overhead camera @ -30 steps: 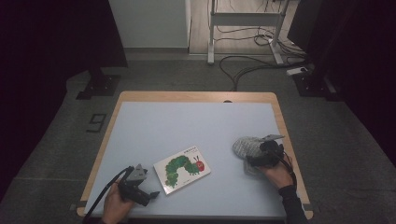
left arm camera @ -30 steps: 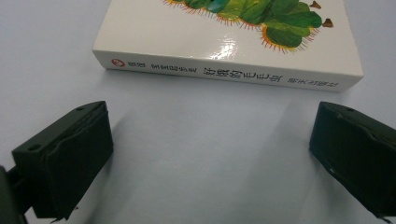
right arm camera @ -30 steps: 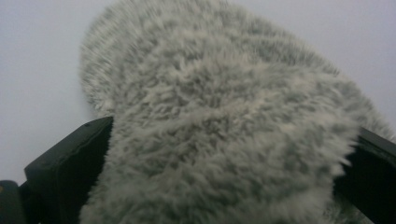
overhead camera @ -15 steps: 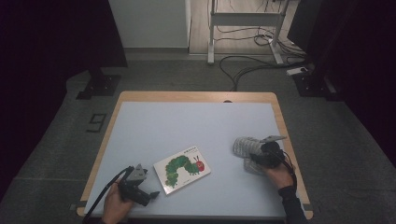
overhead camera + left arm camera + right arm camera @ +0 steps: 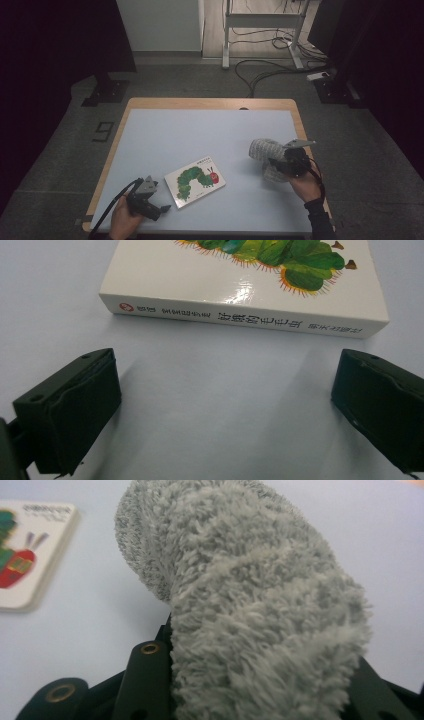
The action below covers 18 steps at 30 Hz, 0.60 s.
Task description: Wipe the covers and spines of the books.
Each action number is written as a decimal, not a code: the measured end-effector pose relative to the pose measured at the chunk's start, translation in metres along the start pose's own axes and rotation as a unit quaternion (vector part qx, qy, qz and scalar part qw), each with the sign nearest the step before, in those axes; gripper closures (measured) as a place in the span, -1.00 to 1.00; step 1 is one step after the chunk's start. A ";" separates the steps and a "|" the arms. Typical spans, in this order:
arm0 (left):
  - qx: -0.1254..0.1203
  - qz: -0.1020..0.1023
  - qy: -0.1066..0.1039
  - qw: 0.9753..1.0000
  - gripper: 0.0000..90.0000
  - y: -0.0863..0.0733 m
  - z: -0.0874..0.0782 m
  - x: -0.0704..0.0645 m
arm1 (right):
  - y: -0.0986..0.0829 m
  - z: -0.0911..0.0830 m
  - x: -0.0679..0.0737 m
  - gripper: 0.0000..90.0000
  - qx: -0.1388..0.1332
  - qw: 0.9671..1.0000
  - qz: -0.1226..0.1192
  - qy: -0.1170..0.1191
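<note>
Fleece is what the right gripper (image 5: pixel 274 166) is clenched on: a grey fuzzy cloth (image 5: pixel 265 150), bunched at the right of the table (image 5: pixel 200 125) in the high view. In the right gripper view the cloth (image 5: pixel 250 605) swells up from between the jaws and hides most of them, so the hold looks deep in the fabric, not at an edge.

I judge the cloth light, soft and limp. It should sag and trail wherever it is unsupported, and the pile may slip a little under the pads. A pinch on a gathered fold, as now, seems the safest hold; a grip on loose pile alone could pull free.

The left gripper (image 5: pixel 150 207) sits at the lower left of the high view, released, its jaws wide apart with nothing between them. In the left gripper view the book (image 5: pixel 240 285) lies flat just ahead of the jaws, spine toward them, not touched. The book (image 5: pixel 195 180) is stiff, with a glossy cover that is probably slick; it lies low on the table, so taking it across the spine edge would likely be easiest.

No containers are on the table.
</note>
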State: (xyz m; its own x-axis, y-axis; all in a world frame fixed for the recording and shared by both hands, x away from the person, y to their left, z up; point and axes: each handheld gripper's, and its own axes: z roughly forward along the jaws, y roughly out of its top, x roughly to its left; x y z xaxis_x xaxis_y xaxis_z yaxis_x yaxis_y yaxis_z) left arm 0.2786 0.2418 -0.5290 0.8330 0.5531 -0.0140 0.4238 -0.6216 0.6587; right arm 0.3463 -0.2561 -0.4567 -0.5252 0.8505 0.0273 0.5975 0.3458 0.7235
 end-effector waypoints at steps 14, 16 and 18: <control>0.000 0.000 0.000 1.000 -1.00 0.000 0.000 0.000 | 0.025 -0.013 0.018 0.26 -0.020 0.999 -0.029 0.025; 0.000 0.000 0.000 1.000 -1.00 0.000 0.000 0.000 | 0.029 -0.008 0.026 0.26 -0.021 0.998 -0.036 0.036; 0.000 0.000 -0.001 1.000 -1.00 0.000 0.000 0.000 | 0.031 -0.006 0.028 0.26 -0.022 0.998 -0.037 0.040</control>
State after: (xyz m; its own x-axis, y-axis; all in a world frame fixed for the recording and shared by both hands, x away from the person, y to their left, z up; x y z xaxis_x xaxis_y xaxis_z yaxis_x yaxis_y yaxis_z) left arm 0.2786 0.2419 -0.5290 0.8335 0.5524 -0.0147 0.4237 -0.6218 0.6587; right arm 0.3461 -0.2238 -0.4292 -0.6149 0.7882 0.0254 0.5287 0.3881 0.7549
